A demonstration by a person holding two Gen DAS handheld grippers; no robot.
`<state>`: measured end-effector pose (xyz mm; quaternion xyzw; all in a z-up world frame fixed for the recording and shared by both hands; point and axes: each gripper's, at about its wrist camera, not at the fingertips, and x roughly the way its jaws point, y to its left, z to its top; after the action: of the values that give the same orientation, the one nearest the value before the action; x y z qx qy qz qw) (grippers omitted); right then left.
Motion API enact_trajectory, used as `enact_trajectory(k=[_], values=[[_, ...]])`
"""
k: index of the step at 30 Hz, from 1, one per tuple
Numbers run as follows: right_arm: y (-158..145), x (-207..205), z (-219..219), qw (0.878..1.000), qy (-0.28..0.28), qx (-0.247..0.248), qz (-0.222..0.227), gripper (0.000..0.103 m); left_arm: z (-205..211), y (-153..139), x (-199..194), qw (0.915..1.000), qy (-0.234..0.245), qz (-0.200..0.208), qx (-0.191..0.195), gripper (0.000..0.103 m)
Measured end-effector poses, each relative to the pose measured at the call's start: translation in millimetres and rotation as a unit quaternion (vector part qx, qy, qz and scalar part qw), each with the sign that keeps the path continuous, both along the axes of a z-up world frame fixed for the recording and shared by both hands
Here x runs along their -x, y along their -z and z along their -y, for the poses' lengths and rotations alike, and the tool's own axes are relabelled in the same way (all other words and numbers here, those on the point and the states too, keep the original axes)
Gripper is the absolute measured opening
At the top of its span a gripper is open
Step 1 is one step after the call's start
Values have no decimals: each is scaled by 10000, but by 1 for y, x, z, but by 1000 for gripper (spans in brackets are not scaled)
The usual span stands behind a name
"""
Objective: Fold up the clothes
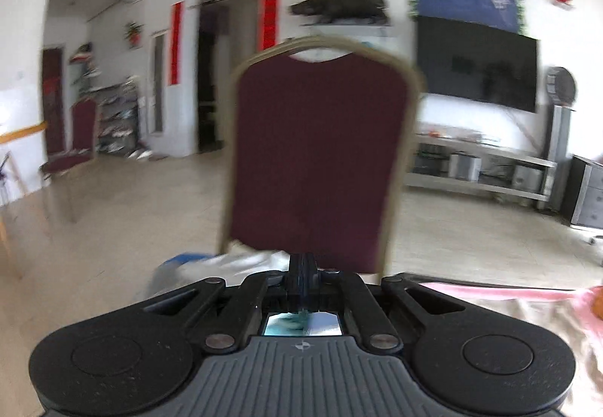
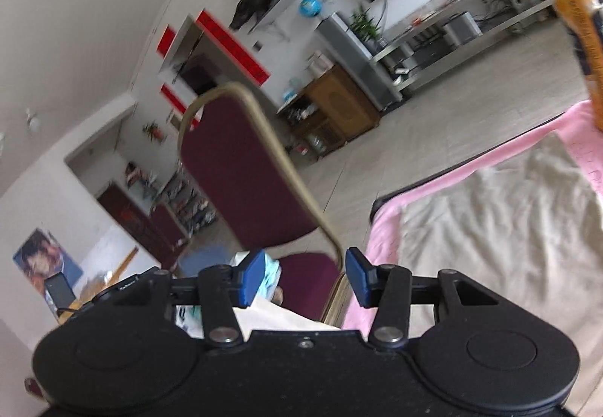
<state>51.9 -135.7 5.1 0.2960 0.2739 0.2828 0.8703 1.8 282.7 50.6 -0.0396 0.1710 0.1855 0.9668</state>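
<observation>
The left gripper [image 1: 301, 262] has its jaws pressed together with nothing seen between them. Pale clothing [image 1: 230, 264], white with a blue patch, lies blurred just beyond and to the left of the tips, below the maroon chair [image 1: 316, 160]. The right gripper [image 2: 305, 275] has its blue pads [image 2: 251, 275] standing apart with nothing clamped. White and teal clothing [image 2: 269, 275] lies behind the left pad on the chair's seat [image 2: 309, 277], and the pink-edged cloth [image 2: 490, 213] spreads beside the chair.

Open right tongs [image 2: 304, 275] face a maroon chair [image 2: 241, 175].
</observation>
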Motion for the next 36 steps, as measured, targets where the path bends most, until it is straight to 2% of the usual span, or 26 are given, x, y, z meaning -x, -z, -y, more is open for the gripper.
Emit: enact_trajectory(k=[3, 8, 10, 11, 13, 15, 17, 18, 19, 20, 21, 22, 24, 28, 30, 31, 33, 36], values=[[3, -2, -23, 9997, -162, 75, -137, 46, -27, 25, -6, 9980, -260, -382, 427, 0], [3, -2, -41, 9992, -287, 213, -171, 46, -27, 38, 3, 9972, -156, -640, 362, 5], [3, -1, -40, 9992, -254, 235, -200, 46, -18, 40, 7, 9968, 75, -755, 237, 26], [4, 0, -38, 9992, -236, 228, -229, 46, -10, 42, 10, 9964, 215, -809, 153, 44], [5, 3, -34, 9992, -183, 246, -265, 46, 12, 44, 5, 9946, 515, -887, -133, 48], [7, 8, -30, 9991, -129, 303, -276, 47, 38, 48, -13, 9901, 619, -1024, -737, 63], [9, 12, -23, 9989, -70, 327, -314, 47, 60, 57, -37, 9815, 625, -1251, -1307, 78], [11, 12, -20, 9990, -32, 299, -341, 47, 67, 65, -57, 9749, 620, -1491, -1534, 76], [12, 13, -17, 9990, 7, 270, -367, 47, 75, 72, -78, 9672, 615, -1728, -1757, 68], [13, 13, -14, 9989, 47, 244, -388, 47, 74, 78, -93, 9625, 613, -1931, -1801, 34], [13, 14, -12, 9989, 85, 221, -403, 47, 74, 83, -107, 9575, 611, -2133, -1843, 5], [13, 15, -8, 9989, 115, 212, -398, 47, 71, 84, -113, 9565, 641, -2228, -1772, 6], [11, 18, -1, 9990, 161, 232, -344, 47, 71, 82, -111, 9600, 624, -2100, -1742, 5], [13, 20, 10, 9987, 290, 243, -328, 48, 57, 69, -87, 9691, 171, -1735, -1745, 5], [17, 18, 13, 9985, 321, 167, -413, 48, 44, 60, -68, 9745, -160, -1484, -1676, 5], [20, 16, 13, 9984, 310, 121, -459, 48, 41, 59, -72, 9768, -315, -1408, -1580, 5], [24, 14, 9, 9983, 248, 76, -529, 48, 16, 62, -72, 9783, -634, -1494, -1289, 5], [28, 12, -2, 9980, 111, 46, -624, 48, -18, 88, -88, 9736, -983, -1868, -862, 5]])
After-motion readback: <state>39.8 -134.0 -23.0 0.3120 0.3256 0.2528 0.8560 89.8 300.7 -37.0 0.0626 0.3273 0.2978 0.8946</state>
